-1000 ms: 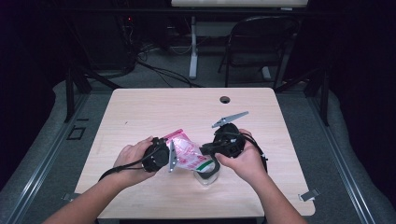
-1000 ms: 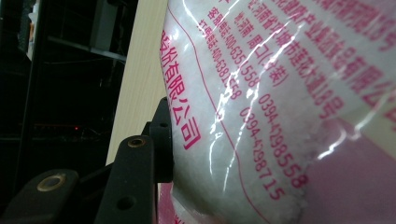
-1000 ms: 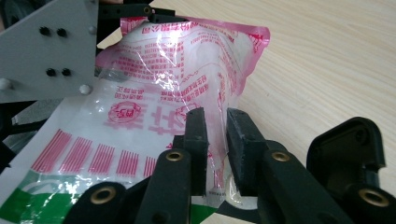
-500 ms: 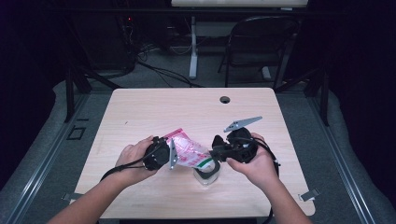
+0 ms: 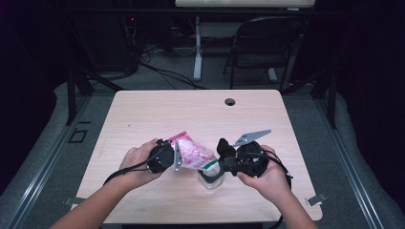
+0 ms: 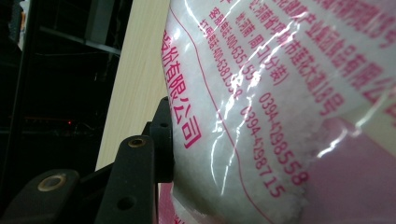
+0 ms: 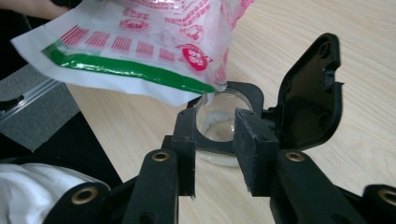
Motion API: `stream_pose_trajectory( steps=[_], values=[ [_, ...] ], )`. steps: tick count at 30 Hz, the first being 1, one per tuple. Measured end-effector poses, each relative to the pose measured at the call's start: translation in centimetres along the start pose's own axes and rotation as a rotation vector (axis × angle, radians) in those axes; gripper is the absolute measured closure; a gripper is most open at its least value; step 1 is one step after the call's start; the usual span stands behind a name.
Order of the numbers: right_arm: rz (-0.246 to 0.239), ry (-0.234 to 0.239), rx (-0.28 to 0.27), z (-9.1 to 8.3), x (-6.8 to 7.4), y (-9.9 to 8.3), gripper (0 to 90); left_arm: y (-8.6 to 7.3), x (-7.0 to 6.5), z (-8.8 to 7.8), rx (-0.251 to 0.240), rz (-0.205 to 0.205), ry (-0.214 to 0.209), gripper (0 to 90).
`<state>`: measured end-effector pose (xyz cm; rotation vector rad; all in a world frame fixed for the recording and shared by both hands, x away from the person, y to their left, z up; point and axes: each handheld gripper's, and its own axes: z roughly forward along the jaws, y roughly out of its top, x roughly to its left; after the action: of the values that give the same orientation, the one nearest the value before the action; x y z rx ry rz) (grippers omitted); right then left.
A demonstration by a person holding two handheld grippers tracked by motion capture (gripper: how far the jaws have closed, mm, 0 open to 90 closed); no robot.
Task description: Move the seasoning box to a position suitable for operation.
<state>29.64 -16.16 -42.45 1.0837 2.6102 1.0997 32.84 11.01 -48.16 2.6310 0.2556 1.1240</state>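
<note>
The bag (image 5: 193, 153) of white grains hangs tilted over the near middle of the counter (image 5: 143, 114), its cut corner pointing down into a small glass jar (image 5: 210, 179) that stands just below it. The left claw (image 5: 173, 156) pinches the bag's upper end; in the left gripper view one black finger (image 6: 161, 140) presses flat against the plastic film (image 6: 280, 116), so the bag is carried by that grip alone. The right claw (image 7: 215, 135) sits at the jar, and its jaws have just been opening: they stand spread with the jar's black flip lid (image 7: 310, 93) and collar between them, the pads apart from the glass (image 7: 219, 123) rather than squeezing it. The lid stands open, tipped back to the right in the right gripper view, and a little white heap lies in the jar's bottom.

The main risk, as I judge it, is a spill. The bag's mouth touches only the far rim of the jar, so a small drift of the left hand would send grains onto the counter. With the right claw loosened, the jar is no longer steadied; a nudge from the bag or a finger could slide or tip it. The lid could also fall shut under the stream. A heavy bag held by one end may sag and pour faster than the narrow opening takes.
</note>
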Motion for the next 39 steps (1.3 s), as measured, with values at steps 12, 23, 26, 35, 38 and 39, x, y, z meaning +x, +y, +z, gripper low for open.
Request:
stream_pose_trajectory(
  steps=[12, 23, 26, 35, 38, 39],
  values=[
    [-0.077, -0.010, -0.002, 0.4, 1.7, 0.5, 61.5, 0.3, -0.4, 0.2, 0.007, 0.015, -0.003, 60.2],
    [-0.067, 0.025, 0.008, 1.9, 1.7, 1.4, 77.5, 0.4, -0.6, 0.0, 0.001, 0.048, 0.044, 60.4],
    [-0.052, 0.030, -0.009, 2.0, 1.4, 1.3, 85.1, 0.5, -0.6, 0.0, 0.009, 0.064, 0.053, 60.4],
    [-0.025, 0.027, -0.021, 2.5, 0.9, 0.9, 90.0, 0.6, -0.9, -0.1, -0.001, 0.085, 0.094, 60.7],
    [-0.026, 0.015, -0.026, 2.6, 0.8, 0.8, 90.0, 0.6, -1.1, 0.0, -0.025, 0.066, 0.093, 60.9],
    [-0.022, 0.014, -0.024, 2.5, 0.8, 0.7, 90.0, 0.7, -1.1, -0.1, -0.020, 0.074, 0.100, 60.9]
  ],
)
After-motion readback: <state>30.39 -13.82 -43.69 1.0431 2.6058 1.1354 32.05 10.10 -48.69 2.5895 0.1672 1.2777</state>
